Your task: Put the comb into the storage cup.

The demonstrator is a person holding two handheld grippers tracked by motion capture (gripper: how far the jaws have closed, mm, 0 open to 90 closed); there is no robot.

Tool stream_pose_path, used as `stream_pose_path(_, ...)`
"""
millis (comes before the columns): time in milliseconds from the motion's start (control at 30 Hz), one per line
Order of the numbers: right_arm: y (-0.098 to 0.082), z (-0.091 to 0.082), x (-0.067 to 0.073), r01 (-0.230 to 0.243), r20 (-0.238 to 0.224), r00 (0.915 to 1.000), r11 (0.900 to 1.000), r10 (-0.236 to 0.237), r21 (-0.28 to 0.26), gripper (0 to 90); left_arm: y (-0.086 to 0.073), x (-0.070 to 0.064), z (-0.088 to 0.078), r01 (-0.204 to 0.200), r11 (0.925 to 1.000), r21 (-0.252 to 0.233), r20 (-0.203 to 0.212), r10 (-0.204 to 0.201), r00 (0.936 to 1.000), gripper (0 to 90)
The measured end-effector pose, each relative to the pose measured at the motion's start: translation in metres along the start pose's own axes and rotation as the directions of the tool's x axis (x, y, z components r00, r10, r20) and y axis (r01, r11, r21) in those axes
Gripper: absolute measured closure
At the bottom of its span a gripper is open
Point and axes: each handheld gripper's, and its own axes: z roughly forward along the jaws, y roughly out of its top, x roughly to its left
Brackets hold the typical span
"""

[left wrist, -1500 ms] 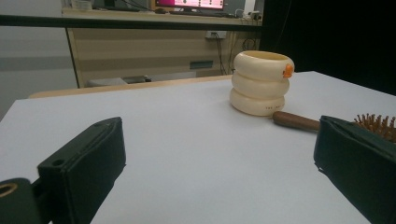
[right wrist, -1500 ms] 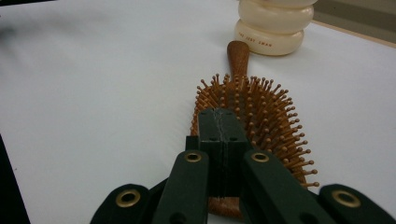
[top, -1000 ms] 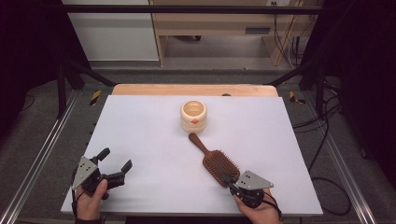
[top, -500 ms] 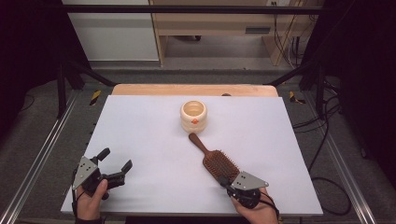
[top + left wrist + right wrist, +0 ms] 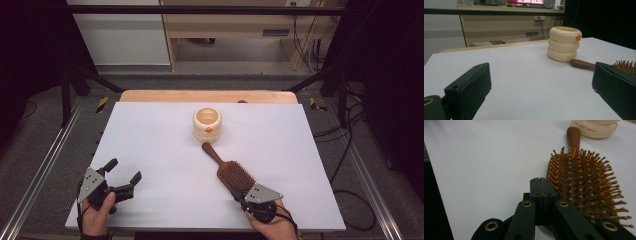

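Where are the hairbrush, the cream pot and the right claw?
hairbrush (image 5: pixel 235 176), high view, bristle pad.
cream pot (image 5: pixel 207 125), high view, side wall.
right claw (image 5: pixel 541 185), right gripper view, closed jaw tips beside the bristles.

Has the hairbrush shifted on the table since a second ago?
No. The hairbrush lies as before, handle tip just short of the cream cup, with the shut right tool at its head end.
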Motion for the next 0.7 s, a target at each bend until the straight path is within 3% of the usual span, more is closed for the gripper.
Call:
stream_pose_path(367,0.0017,0.0037,0.0036,0.024,-0.026,0.9994,0.999,-0.023,0.031,89.2,0.0001,-0.0001,-0.0001,-0.001,1.0,0.0,0.001,0.001,1.0,2.1)
stream_pose_path(700,-0.001,0.0055,0.0004,0.022,0.0,0.9998,0.998,-0.022,0.067,89.7,-0.0005,-0.0005,0.0008,0.001,1.0,0.003,0.003,-0.001,1.0,2.1)
